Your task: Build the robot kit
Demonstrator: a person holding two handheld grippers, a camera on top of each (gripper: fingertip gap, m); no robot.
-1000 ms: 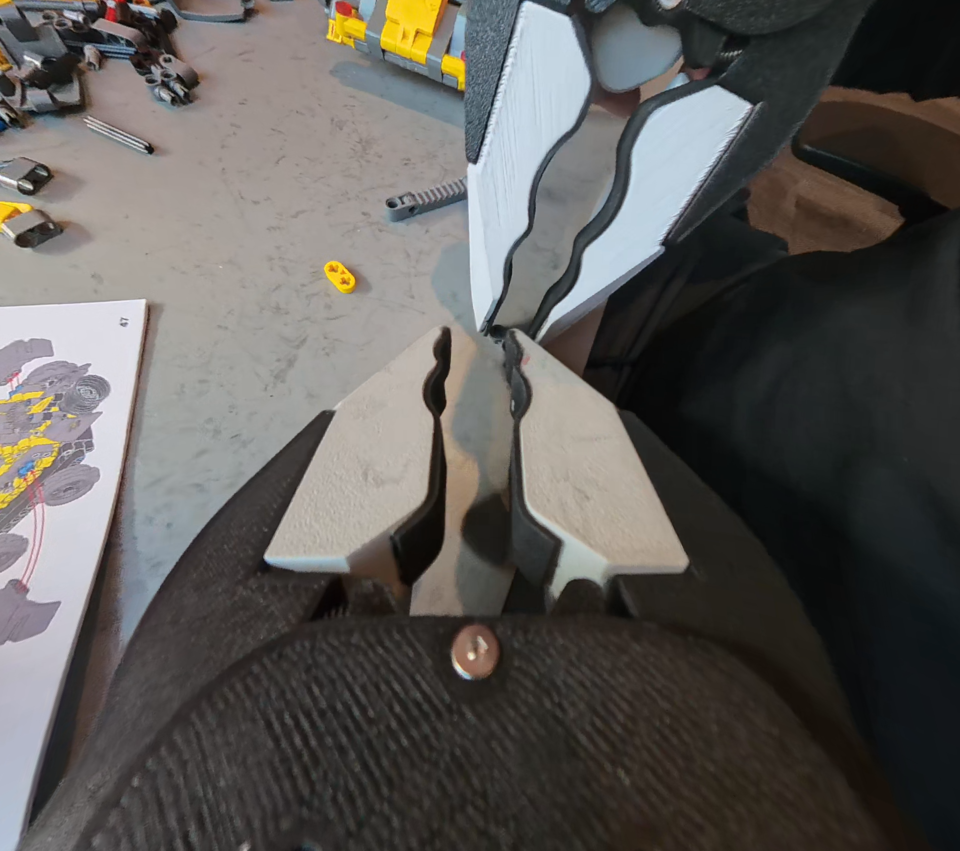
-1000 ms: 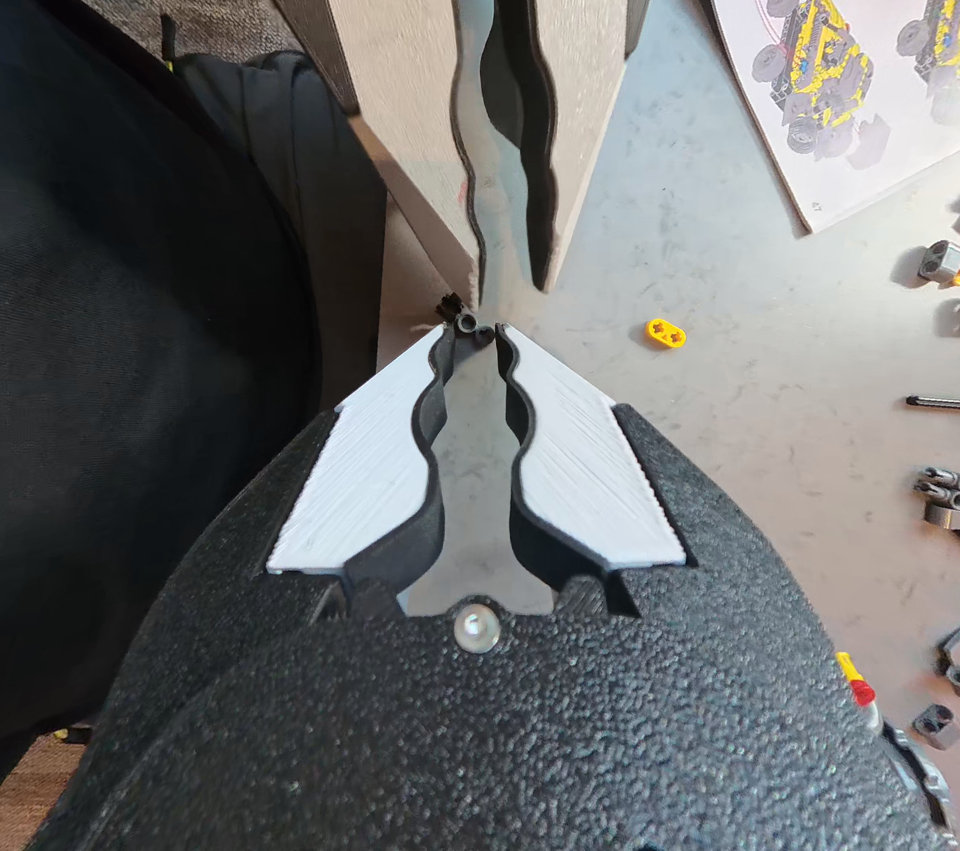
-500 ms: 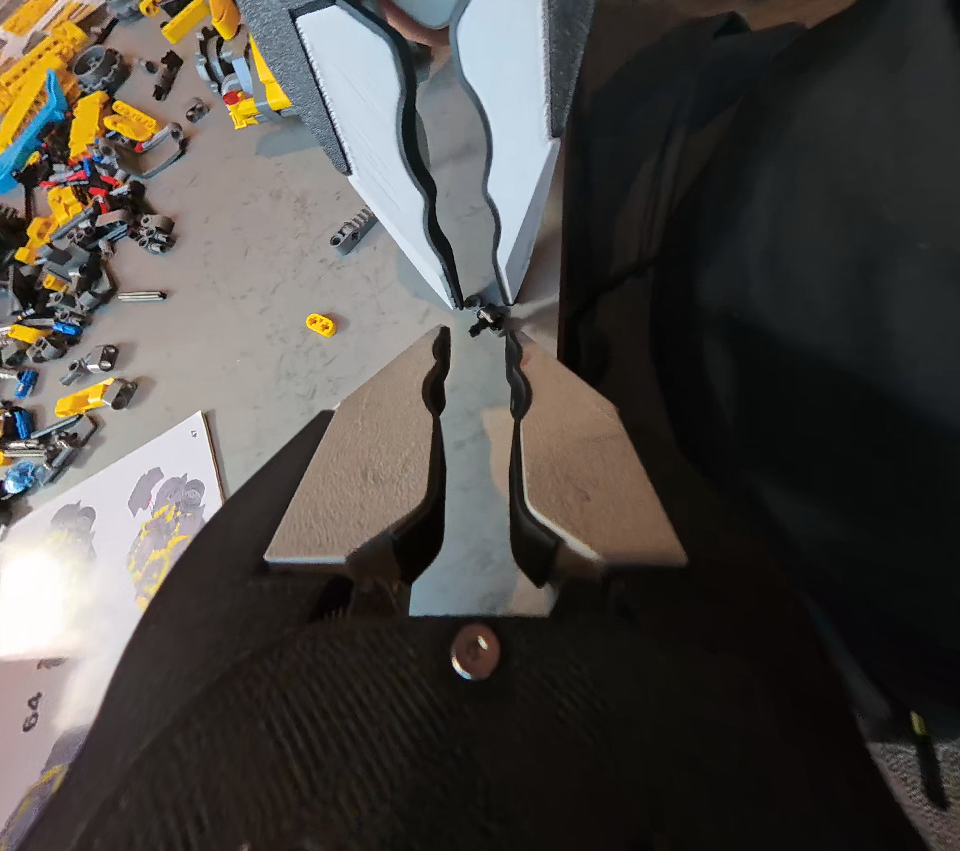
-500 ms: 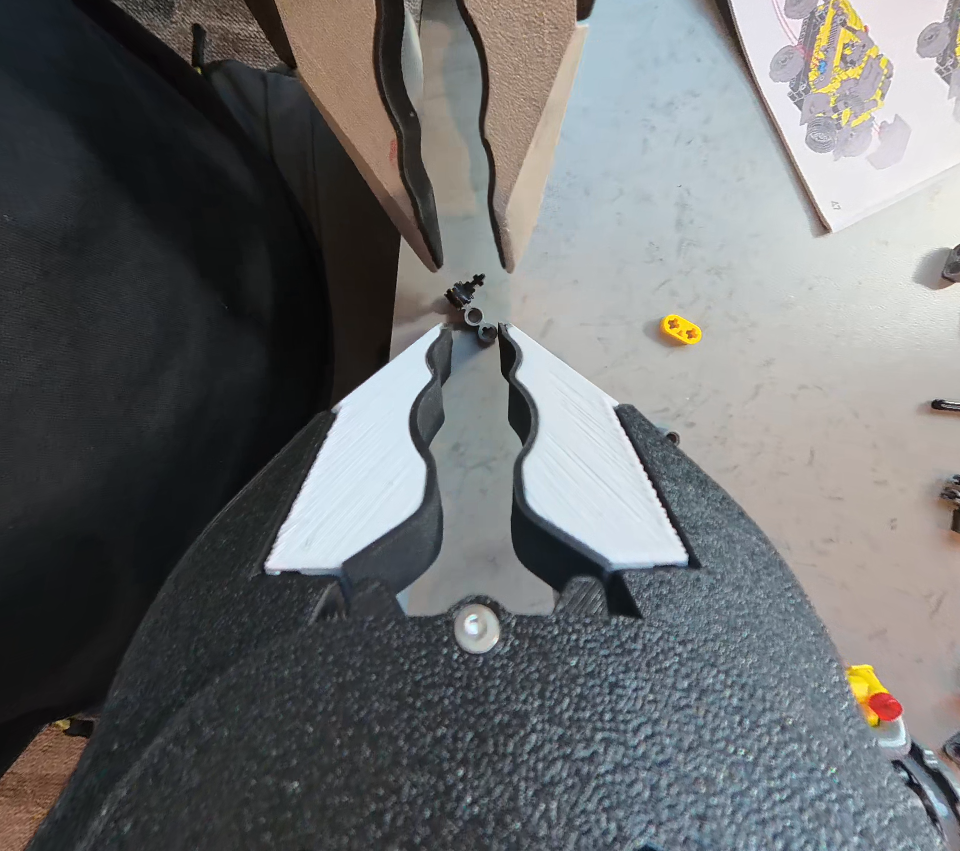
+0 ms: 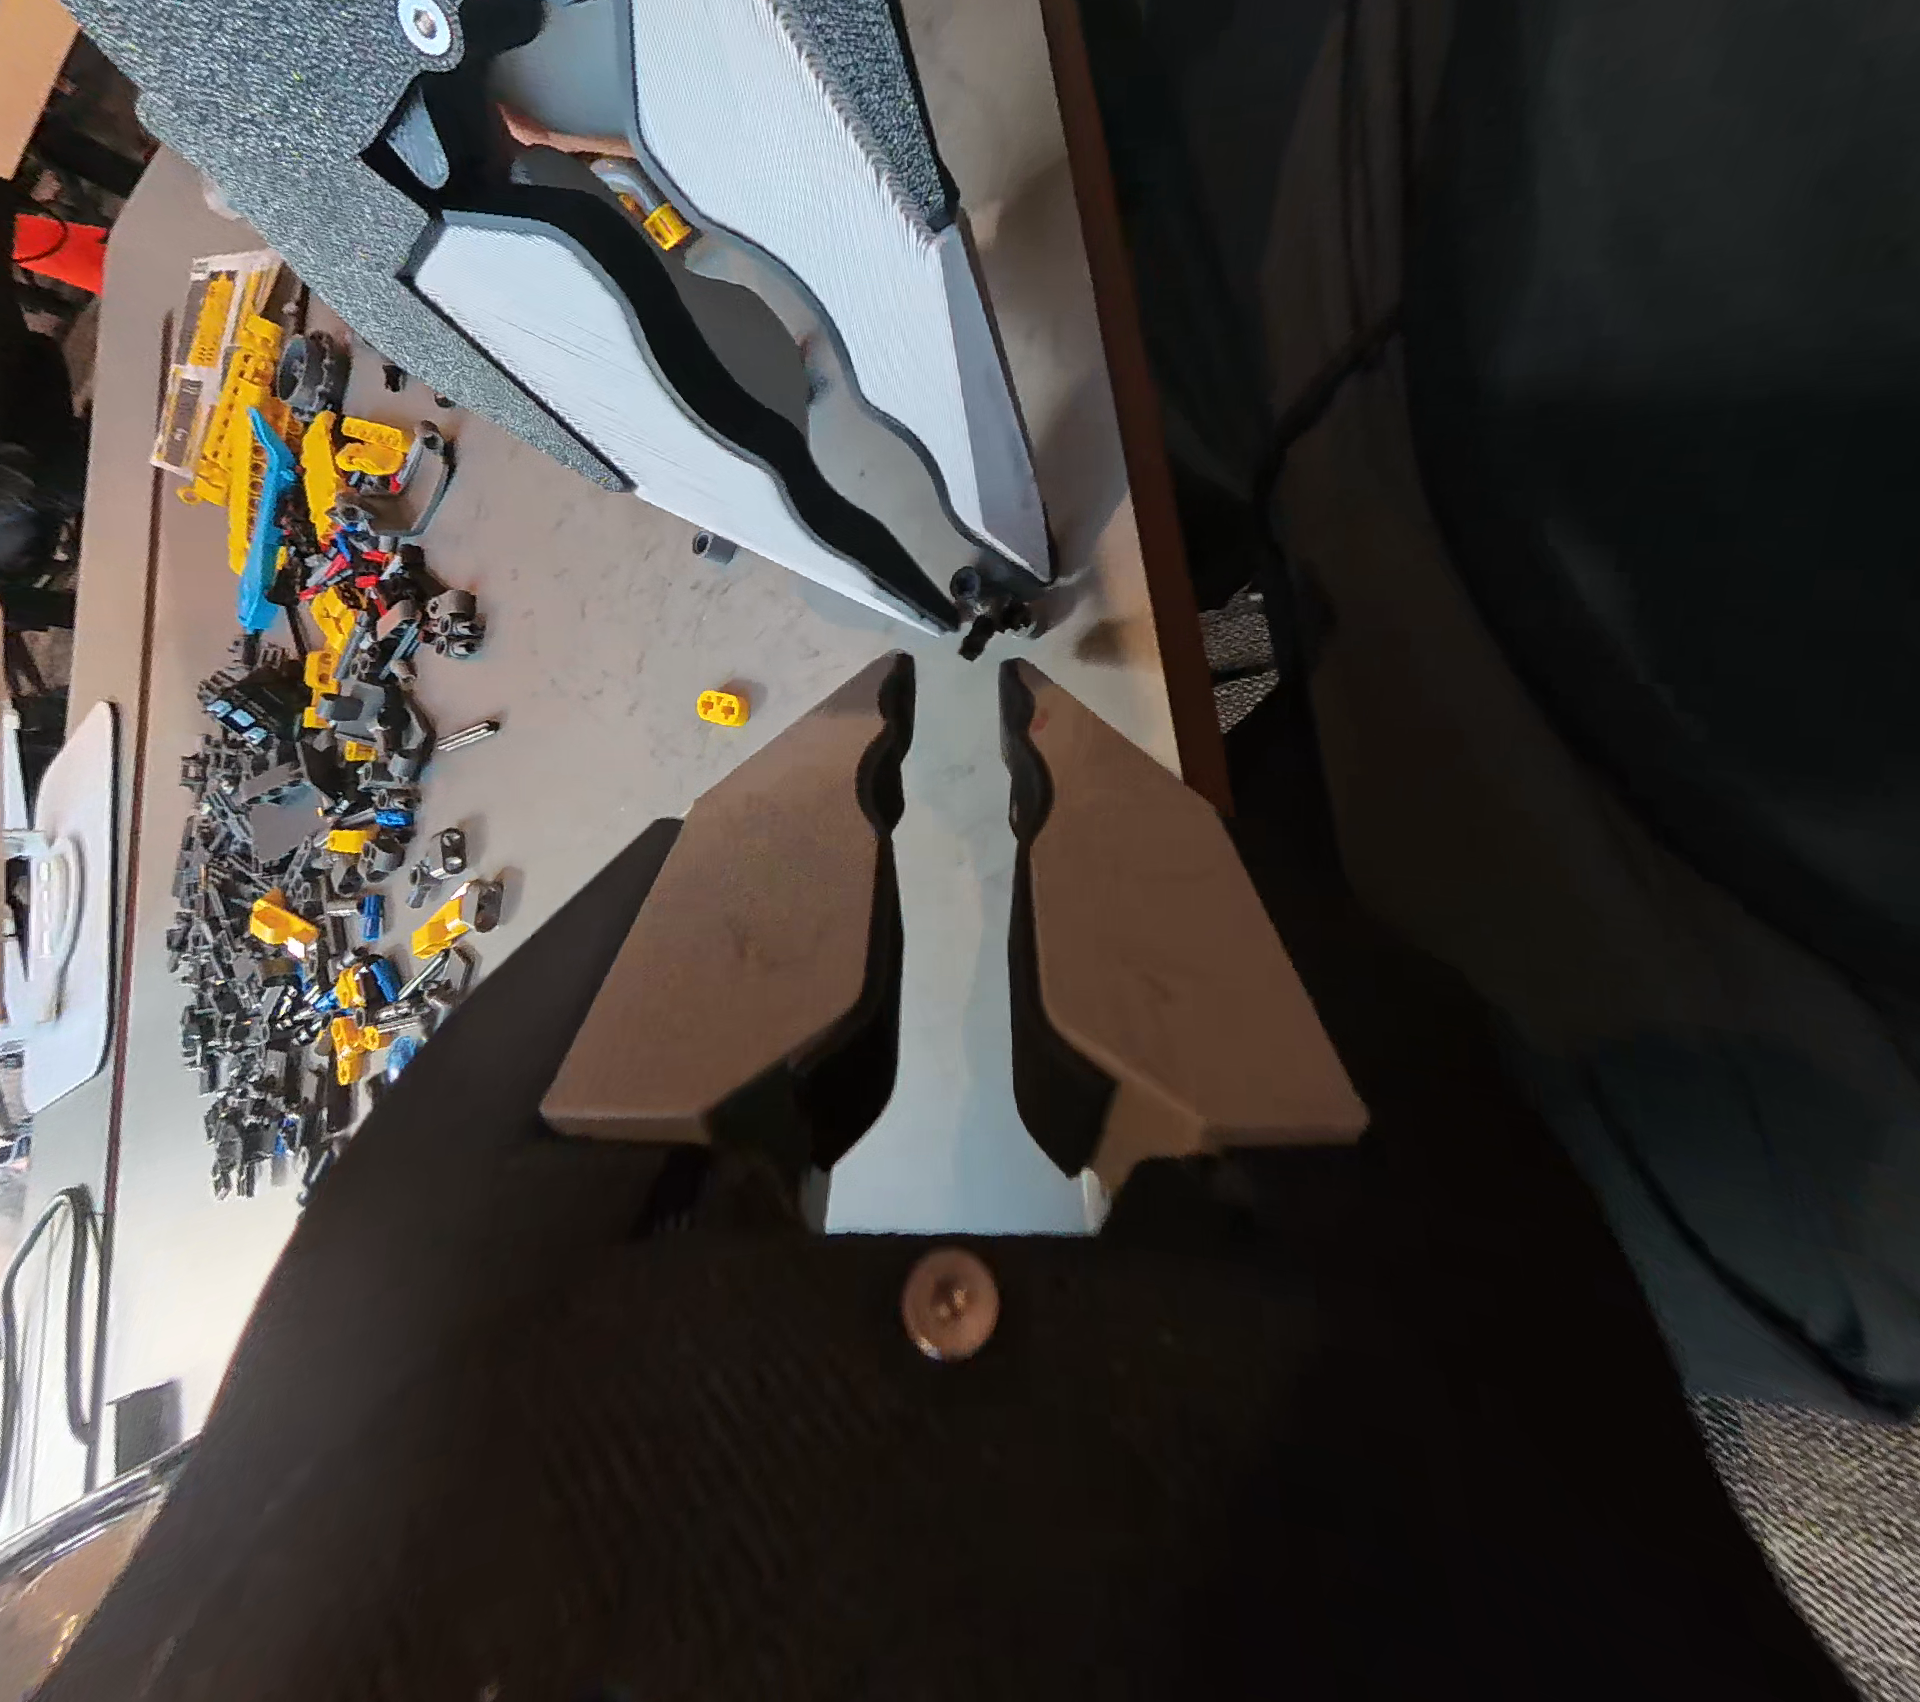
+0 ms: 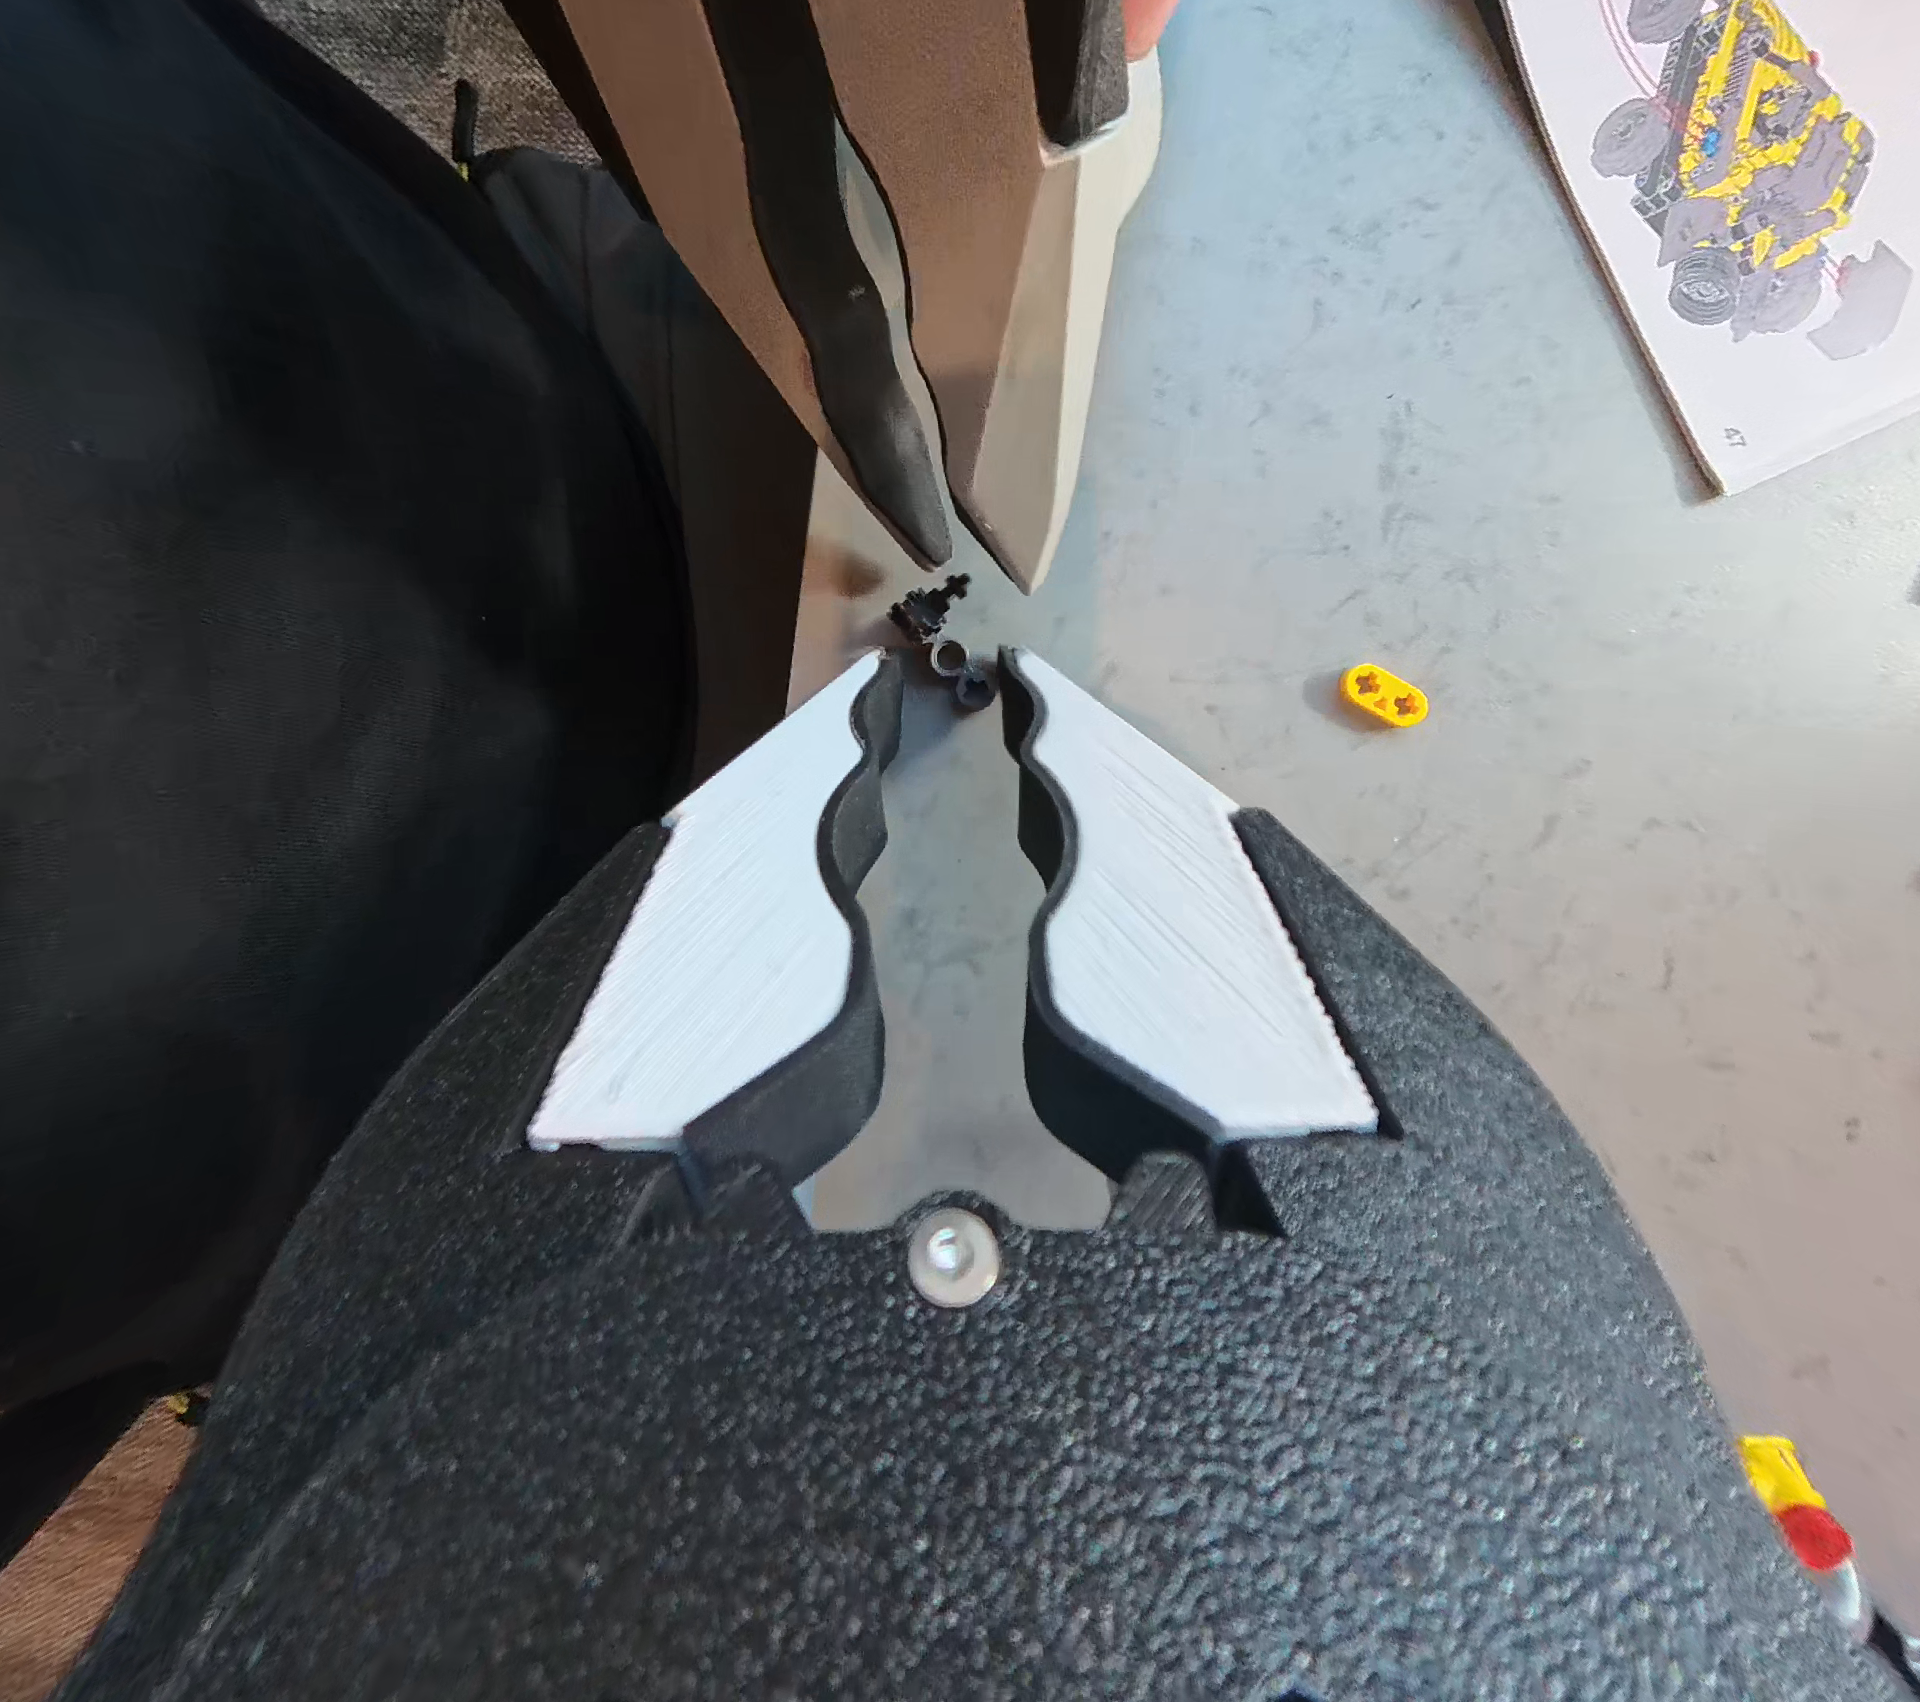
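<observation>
Your right gripper (image 6: 945, 665) pinches small black connector (image 6: 961, 673); left gripper (image 5: 956, 676) jaws apart, empty, tips almost touching it above bench (image 6: 1403, 821) edge; go slowly, align tips

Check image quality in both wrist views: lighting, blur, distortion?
Left wrist view: own left gripper dim and backlit, right gripper brightly lit; the small black part it pinches is slightly motion-blurred, and the table edge shows strong fisheye bending. Right wrist view: evenly lit; black part sharp, instruction booklet clear.
</observation>
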